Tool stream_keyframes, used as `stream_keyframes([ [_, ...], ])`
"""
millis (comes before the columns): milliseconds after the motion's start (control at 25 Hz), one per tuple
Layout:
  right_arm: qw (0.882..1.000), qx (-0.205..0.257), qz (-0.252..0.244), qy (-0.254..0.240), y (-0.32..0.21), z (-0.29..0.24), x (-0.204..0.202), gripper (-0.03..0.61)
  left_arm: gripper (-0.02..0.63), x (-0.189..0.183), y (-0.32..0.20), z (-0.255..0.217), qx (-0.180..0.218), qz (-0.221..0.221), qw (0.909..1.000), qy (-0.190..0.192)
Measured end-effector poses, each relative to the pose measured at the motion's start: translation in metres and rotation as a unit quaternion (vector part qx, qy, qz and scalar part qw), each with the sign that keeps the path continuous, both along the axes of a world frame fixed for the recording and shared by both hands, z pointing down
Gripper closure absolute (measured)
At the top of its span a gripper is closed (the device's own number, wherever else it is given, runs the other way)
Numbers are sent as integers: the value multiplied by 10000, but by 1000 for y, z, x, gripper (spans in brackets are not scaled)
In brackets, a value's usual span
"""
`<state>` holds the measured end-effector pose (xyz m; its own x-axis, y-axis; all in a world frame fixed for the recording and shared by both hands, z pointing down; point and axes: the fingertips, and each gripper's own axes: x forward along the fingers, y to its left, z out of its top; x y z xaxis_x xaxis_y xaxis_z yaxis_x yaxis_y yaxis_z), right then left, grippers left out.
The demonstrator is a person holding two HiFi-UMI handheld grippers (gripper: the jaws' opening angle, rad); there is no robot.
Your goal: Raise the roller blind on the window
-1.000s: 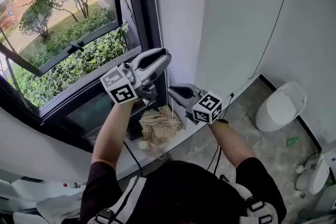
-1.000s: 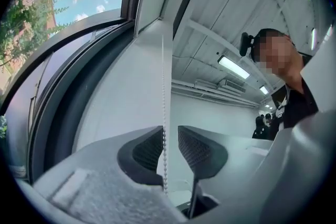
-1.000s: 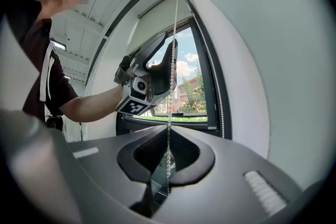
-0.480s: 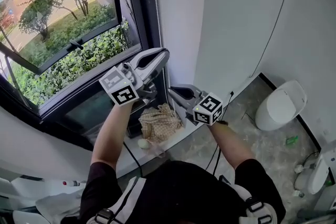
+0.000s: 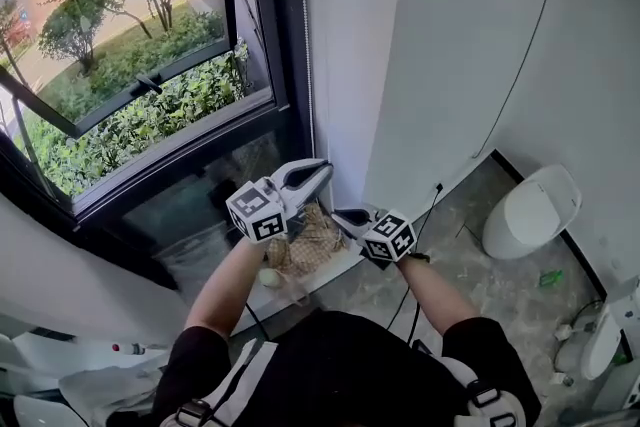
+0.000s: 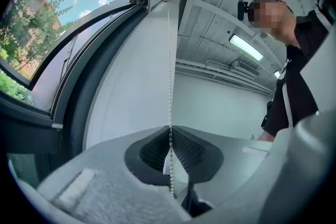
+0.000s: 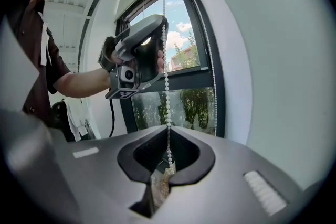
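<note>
**Roller blind, mid-pull:** The bead chain that drives the blind hangs down the dark frame at the right edge of the window, beside the white wall. Both tools hold it. The left tool, whose jaws have just been closing, now pinches the chain between its pads. The right tool, just below and nearer, is clamped on the same strand.

Compared with a second ago, both have dropped from beside the lower pane to just above the sill, where a woven bag lies. That looks like one full downward pull, which should wind the blind upward. The blind itself is hard to make out in any view, so how far it has risen is unclear. A fresh, higher hold on the chain seems the likely next need.
</note>
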<state>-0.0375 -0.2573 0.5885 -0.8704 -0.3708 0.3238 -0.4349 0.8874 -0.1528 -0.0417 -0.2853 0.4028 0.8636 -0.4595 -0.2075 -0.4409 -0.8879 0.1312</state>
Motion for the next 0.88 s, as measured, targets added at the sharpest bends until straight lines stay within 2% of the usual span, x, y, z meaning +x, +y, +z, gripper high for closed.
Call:
stream_keyframes([
  [80,9999,67,-77,102,4,-1,0,561,598,0,1,1,-59,24,10000,48],
  [160,9989,338,-235,202,6,-12,-3,555,598,0,0,-4,2,25,10000,-85],
  [200,9983,475,-293,152,6,-22,-3,527,598,-1,-2,-5,26,19,9999,-152],
  [280,9968,720,-267,-215,2,-55,0,478,598,-3,-4,-4,9,5,9999,-154],
  [360,9914,1042,-112,-784,-4,-105,6,474,598,-7,-4,-3,-76,-5,10000,6],
  [440,9811,1412,32,-1322,-11,-162,10,474,598,-10,-4,-3,-125,-15,9998,130],
  [560,9650,1784,82,-1920,-18,-234,6,474,598,-10,-2,-5,-136,-15,9998,123],
  [640,9575,1970,63,-2106,-20,-267,-1,474,598,-9,-1,-4,-112,-1,9999,107],
  [760,9497,2325,31,-2098,-25,-299,-11,474,598,-10,1,-6,-93,18,9999,135],
  [880,9444,2404,62,-2240,-30,-322,-15,490,597,-11,3,-5,-79,14,9999,119],
])
